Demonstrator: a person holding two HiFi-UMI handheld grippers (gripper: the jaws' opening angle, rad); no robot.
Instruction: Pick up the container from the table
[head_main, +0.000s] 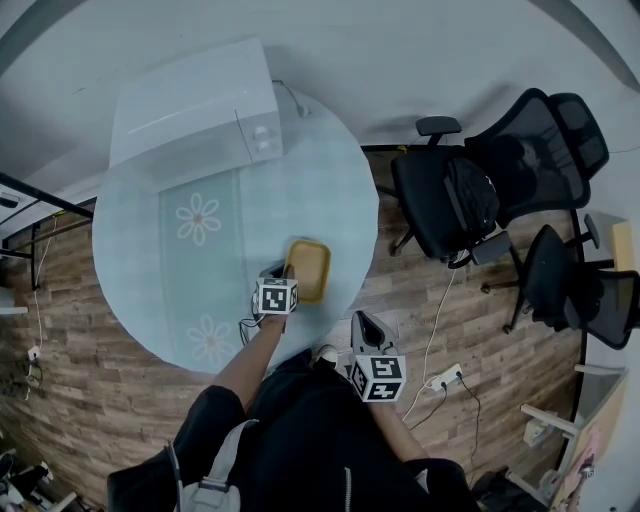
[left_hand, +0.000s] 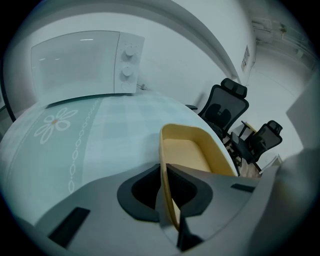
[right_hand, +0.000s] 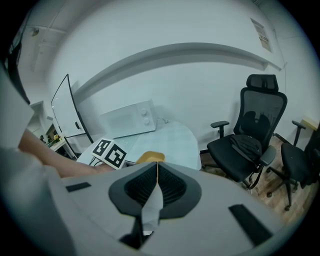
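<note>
A shallow yellow container (head_main: 308, 270) rests on the round pale-blue table (head_main: 320, 180), near its front right edge. My left gripper (head_main: 283, 271) reaches it from the near side. In the left gripper view the jaws of the left gripper (left_hand: 164, 168) are pressed together over the near left wall of the container (left_hand: 192, 150), one jaw inside and one outside. The container still looks to be resting on the table. My right gripper (head_main: 362, 326) hangs off the table over the floor. The right gripper view shows the right gripper (right_hand: 157, 168) shut with nothing between its jaws and the container (right_hand: 150, 158) just beyond them.
A white microwave (head_main: 195, 110) stands at the table's far left. Two black office chairs (head_main: 470, 200) (head_main: 575, 290) stand on the wood floor to the right. Cables and a power strip (head_main: 445, 378) lie on the floor near the person's legs.
</note>
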